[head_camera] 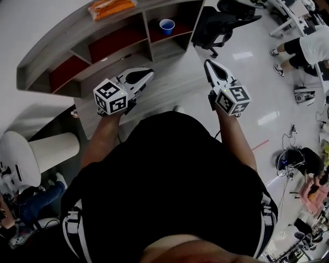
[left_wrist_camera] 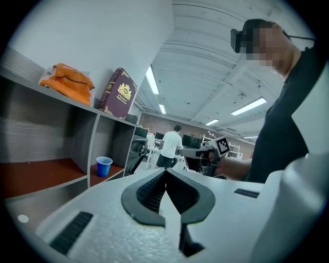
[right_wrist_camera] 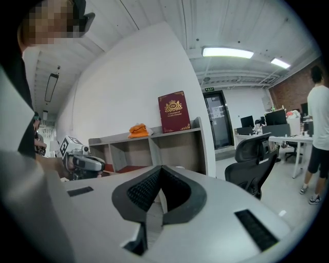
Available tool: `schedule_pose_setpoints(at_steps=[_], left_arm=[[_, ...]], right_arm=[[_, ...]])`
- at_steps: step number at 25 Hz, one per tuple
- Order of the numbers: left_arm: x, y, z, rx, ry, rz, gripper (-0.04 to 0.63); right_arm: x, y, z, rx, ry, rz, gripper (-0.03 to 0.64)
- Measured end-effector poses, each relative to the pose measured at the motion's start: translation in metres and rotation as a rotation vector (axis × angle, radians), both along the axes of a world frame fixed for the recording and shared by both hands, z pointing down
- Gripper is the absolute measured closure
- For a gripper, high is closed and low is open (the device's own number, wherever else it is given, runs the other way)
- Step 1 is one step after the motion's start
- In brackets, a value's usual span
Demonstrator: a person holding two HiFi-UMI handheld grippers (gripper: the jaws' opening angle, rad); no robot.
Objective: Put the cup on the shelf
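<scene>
A blue cup (head_camera: 166, 25) stands upright in the right-hand compartment of the grey shelf (head_camera: 77, 36), on its red floor. The left gripper view shows the same cup (left_wrist_camera: 104, 166) far off to the left of the jaws. My left gripper (head_camera: 149, 76) is shut and empty, held over the grey desk short of the shelf. To its right, my right gripper (head_camera: 208, 63) is also shut with nothing in it, off the desk's right edge. In each gripper view the jaws meet at their tips: the left gripper (left_wrist_camera: 165, 171) and the right gripper (right_wrist_camera: 160, 168).
An orange bag (head_camera: 110, 7) and a maroon book (left_wrist_camera: 118, 94) lie on the shelf's top. A black office chair (head_camera: 221, 23) stands right of the shelf. A white ribbed cylinder (head_camera: 54, 150) is at the left. People stand and sit around the room's edges.
</scene>
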State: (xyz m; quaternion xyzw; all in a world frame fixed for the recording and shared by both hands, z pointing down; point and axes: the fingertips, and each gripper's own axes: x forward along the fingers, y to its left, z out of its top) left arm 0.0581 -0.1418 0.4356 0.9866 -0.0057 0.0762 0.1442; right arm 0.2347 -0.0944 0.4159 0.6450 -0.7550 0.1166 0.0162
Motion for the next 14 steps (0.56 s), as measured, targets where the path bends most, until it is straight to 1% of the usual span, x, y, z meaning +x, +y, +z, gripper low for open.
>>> schedule_pose_setpoints(at_steps=[4, 8, 14], left_arm=[[-0.004, 0.005, 0.002, 0.012, -0.003, 0.009, 0.578], [-0.011, 0.002, 0.004, 0.020, -0.008, 0.000, 0.578], [-0.015, 0.004, 0.005, 0.021, -0.009, 0.003, 0.578]], right_arm=[[-0.009, 0.001, 0.006, -0.012, -0.011, -0.011, 0.607], [-0.015, 0.001, 0.006, -0.012, -0.034, -0.014, 0.607], [-0.015, 0.003, 0.010, -0.019, -0.021, -0.022, 0.607]])
